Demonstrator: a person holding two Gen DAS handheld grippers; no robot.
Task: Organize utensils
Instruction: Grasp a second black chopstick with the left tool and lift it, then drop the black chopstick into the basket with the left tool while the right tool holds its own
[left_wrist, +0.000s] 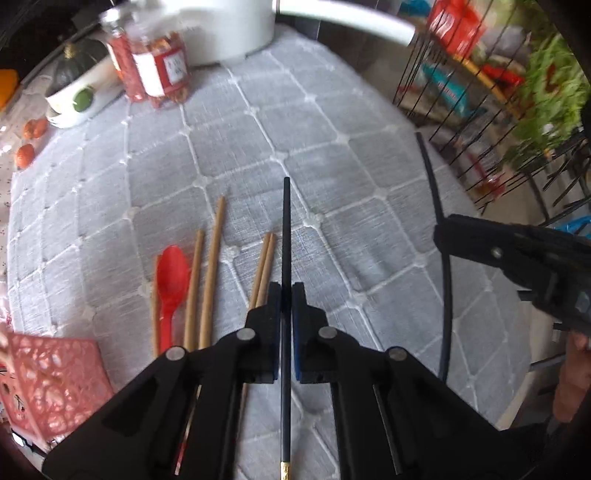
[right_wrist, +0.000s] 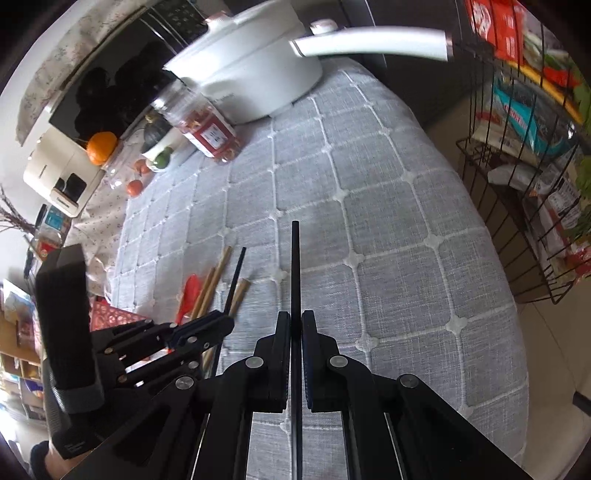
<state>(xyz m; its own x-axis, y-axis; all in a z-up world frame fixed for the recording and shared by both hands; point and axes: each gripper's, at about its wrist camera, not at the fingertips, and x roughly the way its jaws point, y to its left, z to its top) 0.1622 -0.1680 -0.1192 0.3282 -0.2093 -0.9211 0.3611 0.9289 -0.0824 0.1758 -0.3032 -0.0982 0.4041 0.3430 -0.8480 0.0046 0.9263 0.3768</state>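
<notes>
One black chopstick (left_wrist: 285, 236) is clamped in the left gripper (left_wrist: 286, 295), another (right_wrist: 295, 266) in the right gripper (right_wrist: 295, 325). Each is judged light, stiff and slippery; a mid-shaft hold is advised.

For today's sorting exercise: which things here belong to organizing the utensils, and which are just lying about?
Job:
- black chopsticks, one in the left tongs at, one in the right tongs at
- wooden chopsticks
- red spoon
- pink basket

Lying about:
- white pot
- jar
- oranges
- wire rack
</notes>
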